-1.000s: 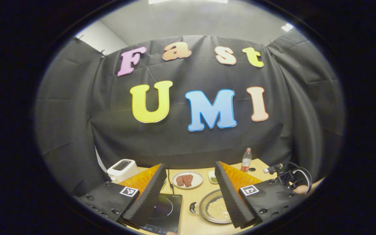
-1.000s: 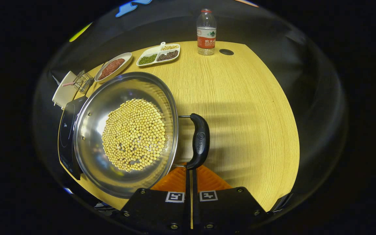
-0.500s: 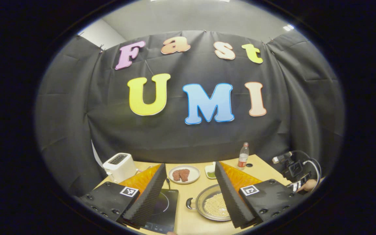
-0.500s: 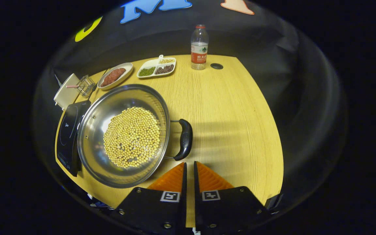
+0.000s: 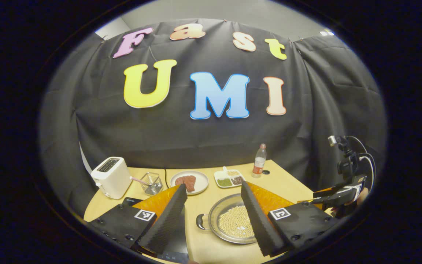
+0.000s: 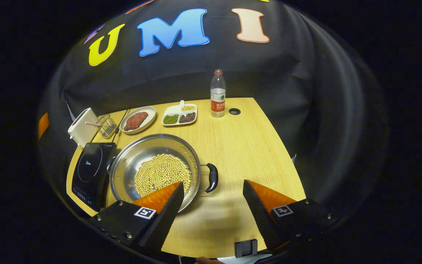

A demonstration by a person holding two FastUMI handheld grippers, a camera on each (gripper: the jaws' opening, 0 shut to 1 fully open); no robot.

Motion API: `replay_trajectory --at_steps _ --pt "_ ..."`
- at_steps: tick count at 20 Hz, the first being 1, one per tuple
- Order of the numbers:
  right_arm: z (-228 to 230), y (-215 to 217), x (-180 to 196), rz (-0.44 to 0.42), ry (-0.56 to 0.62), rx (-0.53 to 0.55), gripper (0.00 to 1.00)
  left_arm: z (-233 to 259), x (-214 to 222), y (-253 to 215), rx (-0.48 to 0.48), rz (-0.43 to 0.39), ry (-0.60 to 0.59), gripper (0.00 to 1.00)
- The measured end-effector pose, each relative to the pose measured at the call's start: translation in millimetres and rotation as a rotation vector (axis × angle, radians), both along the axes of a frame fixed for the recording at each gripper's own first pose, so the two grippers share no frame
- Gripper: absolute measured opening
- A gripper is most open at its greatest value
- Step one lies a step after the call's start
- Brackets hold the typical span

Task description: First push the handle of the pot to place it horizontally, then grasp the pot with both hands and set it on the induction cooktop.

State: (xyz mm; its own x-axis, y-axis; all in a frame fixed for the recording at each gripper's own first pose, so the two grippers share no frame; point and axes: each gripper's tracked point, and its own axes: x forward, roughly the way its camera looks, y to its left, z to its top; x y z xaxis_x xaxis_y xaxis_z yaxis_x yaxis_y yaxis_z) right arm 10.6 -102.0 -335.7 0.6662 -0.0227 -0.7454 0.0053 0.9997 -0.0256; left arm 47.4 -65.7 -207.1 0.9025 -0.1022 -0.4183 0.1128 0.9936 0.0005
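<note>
A: We start with the bench (image 6: 240, 146): pale wood grain, flat and smooth, with open space to the right of the pot (image 6: 137, 161). It should let the pot slide if we nudge it.

B: Agreed. The pot sits on the bench just beside the induction cooktop (image 6: 90, 168), its left rim close against the cooktop's edge. It is wide, shiny metal, stiff, with a layer of beans (image 6: 161, 172) in the bottom. We judge it fairly heavy, and the beans will roll if we tilt it.

A: So we keep it level. The steel wall looks slick; we would not pinch the rim. The right handle (image 6: 213, 178) is a dark loop standing off the rim, and the left handle (image 5: 200, 222) shows in the left gripper view. Those are our holds, one each.

B: Our right claw (image 6: 213, 192) is spread wide, hovering above the bench near the right handle, touching nothing. Our left claw (image 5: 213, 192) is spread too, held high above pot and cooktop.

A: Behind sit a toaster (image 6: 81, 126), a plate (image 6: 137, 119), a divided dish (image 6: 180, 114) and a bottle (image 6: 217, 93), all well apart from our path.
</note>
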Motion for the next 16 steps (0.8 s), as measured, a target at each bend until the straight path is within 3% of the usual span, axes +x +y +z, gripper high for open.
replay_trajectory --at_steps 10,16 --pt "-35.1 10.6 12.6 -0.051 0.011 0.030 0.99 -129.5 28.3 9.7 0.007 -0.058 0.214 0.95" --pt "-65.5 10.8 34.1 -0.079 0.064 0.046 0.99 -200.5 38.7 20.4 0.023 -0.040 0.334 1.00"
